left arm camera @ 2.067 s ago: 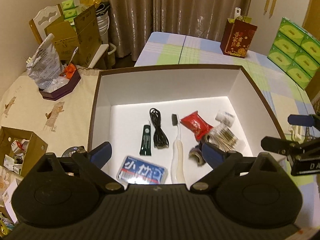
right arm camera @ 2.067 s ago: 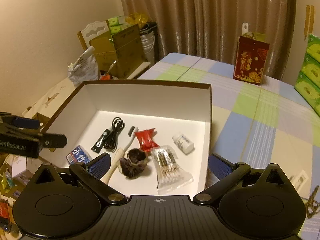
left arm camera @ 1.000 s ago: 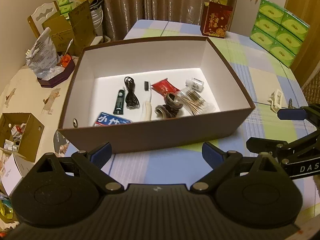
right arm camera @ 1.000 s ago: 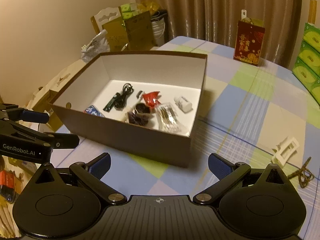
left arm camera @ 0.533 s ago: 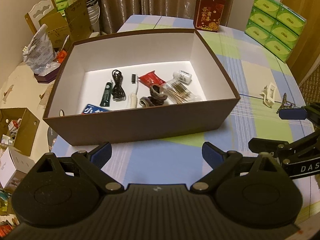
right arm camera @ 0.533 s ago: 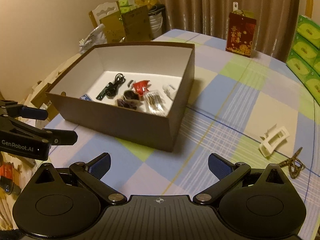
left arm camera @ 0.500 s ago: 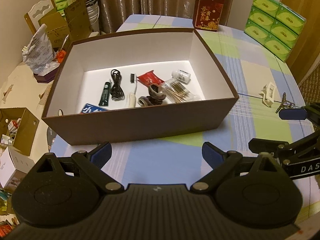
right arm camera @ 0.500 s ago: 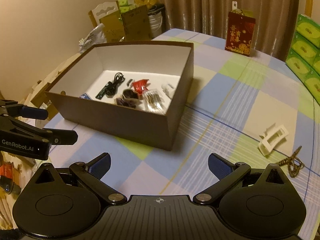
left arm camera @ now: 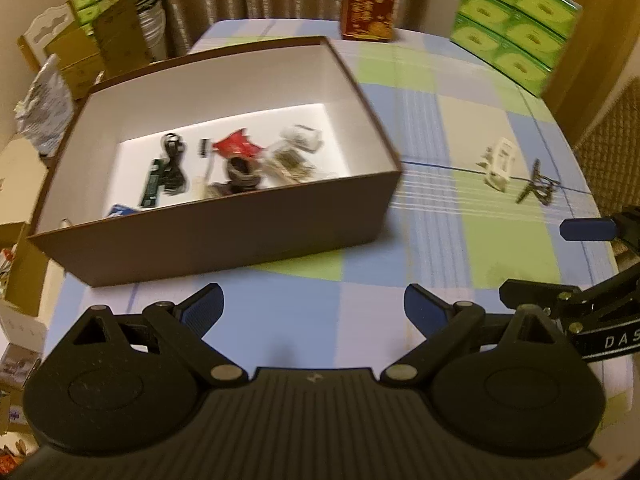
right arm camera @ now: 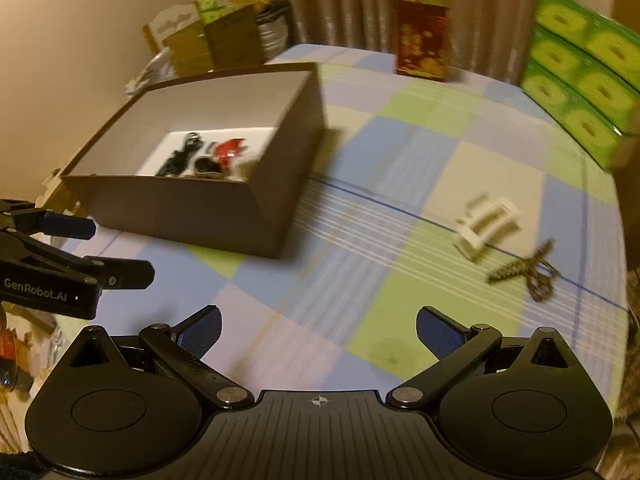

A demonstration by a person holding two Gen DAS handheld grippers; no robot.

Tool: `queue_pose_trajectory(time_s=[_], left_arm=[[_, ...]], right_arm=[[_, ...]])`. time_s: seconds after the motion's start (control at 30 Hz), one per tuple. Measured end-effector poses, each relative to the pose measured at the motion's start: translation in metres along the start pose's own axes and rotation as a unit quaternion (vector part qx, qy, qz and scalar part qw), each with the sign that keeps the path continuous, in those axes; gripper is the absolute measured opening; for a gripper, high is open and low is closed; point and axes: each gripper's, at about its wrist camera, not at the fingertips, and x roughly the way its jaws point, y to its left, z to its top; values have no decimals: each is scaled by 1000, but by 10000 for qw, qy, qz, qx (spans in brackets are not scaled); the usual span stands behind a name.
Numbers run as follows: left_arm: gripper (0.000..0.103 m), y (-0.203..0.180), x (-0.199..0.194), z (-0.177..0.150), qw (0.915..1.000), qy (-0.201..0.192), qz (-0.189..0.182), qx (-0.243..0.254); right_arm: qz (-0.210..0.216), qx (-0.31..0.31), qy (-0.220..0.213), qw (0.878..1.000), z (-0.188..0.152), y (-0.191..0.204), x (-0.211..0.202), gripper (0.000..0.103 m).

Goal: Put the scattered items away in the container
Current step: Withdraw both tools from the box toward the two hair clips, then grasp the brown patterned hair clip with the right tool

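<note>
A brown box with a white inside (left arm camera: 224, 224) (right arm camera: 192, 204) sits on the checked tablecloth and holds several small items, among them a black cable (left arm camera: 173, 160), a red packet (left arm camera: 236, 147) and a bag of cotton swabs (left arm camera: 292, 160). A white hair clip (left arm camera: 498, 164) (right arm camera: 486, 226) and a dark bronze hair claw (left arm camera: 536, 187) (right arm camera: 528, 270) lie on the cloth to the right of the box. My left gripper (left arm camera: 314, 312) is open and empty in front of the box. My right gripper (right arm camera: 318, 330) is open and empty, short of the two clips.
A red gift bag (left arm camera: 370, 6) (right arm camera: 422, 46) stands at the table's far edge. Stacked green tissue boxes (left arm camera: 516, 24) (right arm camera: 580, 76) line the far right. Cardboard boxes and a chair (left arm camera: 80, 48) crowd the floor on the left. The table edge curves along the right.
Both grippers have pulled back out of the box and swung to the right. The two clips on the cloth have come closer in both views. The current frames are blurred by motion.
</note>
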Motion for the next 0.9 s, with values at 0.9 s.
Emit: queue_pose_trajectory(time_s=[0.9], left_arm=[[94, -155, 67, 46, 9832, 129, -1006, 1519]], right_arm=[[-1168, 1678, -31, 9789, -41, -150, -26, 101]])
